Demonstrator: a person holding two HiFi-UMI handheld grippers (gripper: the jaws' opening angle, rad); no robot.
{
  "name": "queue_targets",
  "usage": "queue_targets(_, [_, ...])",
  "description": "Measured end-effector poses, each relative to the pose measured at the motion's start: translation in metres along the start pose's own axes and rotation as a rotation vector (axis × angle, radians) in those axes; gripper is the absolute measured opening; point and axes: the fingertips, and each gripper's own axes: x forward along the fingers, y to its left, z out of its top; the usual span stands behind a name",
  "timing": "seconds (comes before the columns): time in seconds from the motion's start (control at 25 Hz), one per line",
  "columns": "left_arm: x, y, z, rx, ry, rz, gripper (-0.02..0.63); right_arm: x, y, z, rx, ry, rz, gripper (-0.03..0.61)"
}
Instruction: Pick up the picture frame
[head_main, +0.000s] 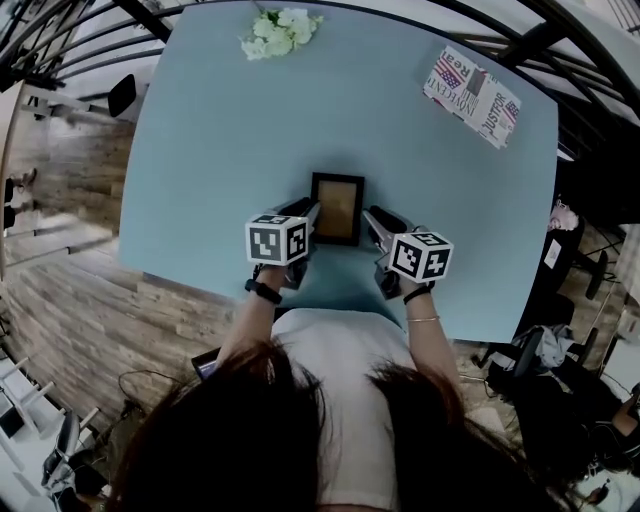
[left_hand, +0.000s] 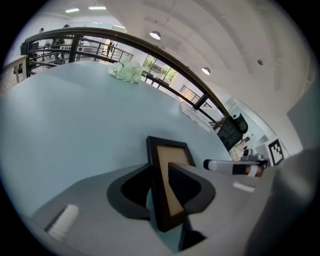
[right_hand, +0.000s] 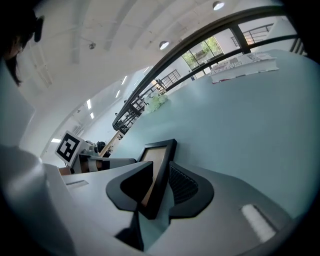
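Observation:
A small black picture frame (head_main: 337, 207) with a tan panel is at the near middle of the light blue table (head_main: 230, 150). My left gripper (head_main: 312, 214) is shut on the frame's left edge; in the left gripper view the frame (left_hand: 167, 180) stands edge-on between the two dark jaws (left_hand: 160, 187). My right gripper (head_main: 366, 218) is shut on the frame's right edge, and the right gripper view shows the frame (right_hand: 159, 170) pinched between its jaws (right_hand: 157, 187). I cannot tell whether the frame rests on the table or is lifted off it.
A bunch of white flowers (head_main: 281, 31) lies at the table's far edge. A printed paper (head_main: 471, 95) lies at the far right. Black railings (head_main: 70, 30) and wooden floor (head_main: 70, 290) surround the table. The person's head and torso fill the bottom of the head view.

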Motion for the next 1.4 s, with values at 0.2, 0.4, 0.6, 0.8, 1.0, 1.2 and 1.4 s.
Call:
queue_targets(0.2, [0.005,0.001,-0.006,-0.047,0.029,-0.014,0.136,0.007,-0.003,-0.009,0.048,0.047,0.018,0.075])
queue_targets(0.4, [0.006,0.009,-0.007,-0.034,0.037,0.036,0.14,0.013,-0.006,-0.01,0.07,0.065,0.013,0.075])
queue_targets(0.6, [0.004,0.016,-0.01,-0.07,0.042,0.062,0.141,0.018,-0.006,-0.016,0.075,0.127,0.008,0.075])
queue_targets(0.8, [0.005,0.016,-0.009,-0.115,0.039,0.025,0.138,0.02,-0.005,-0.016,0.12,0.159,0.032,0.081])
queue_targets(1.0, [0.004,0.017,-0.009,-0.138,0.043,0.006,0.138,0.021,-0.003,-0.016,0.153,0.17,0.052,0.089])
queue_targets(1.2, [0.005,0.017,-0.008,-0.168,0.039,-0.015,0.137,0.026,0.003,-0.016,0.195,0.192,0.096,0.089])
queue_targets(1.4, [0.005,0.017,-0.008,-0.213,0.033,-0.047,0.137,0.035,0.013,-0.019,0.232,0.24,0.163,0.089])
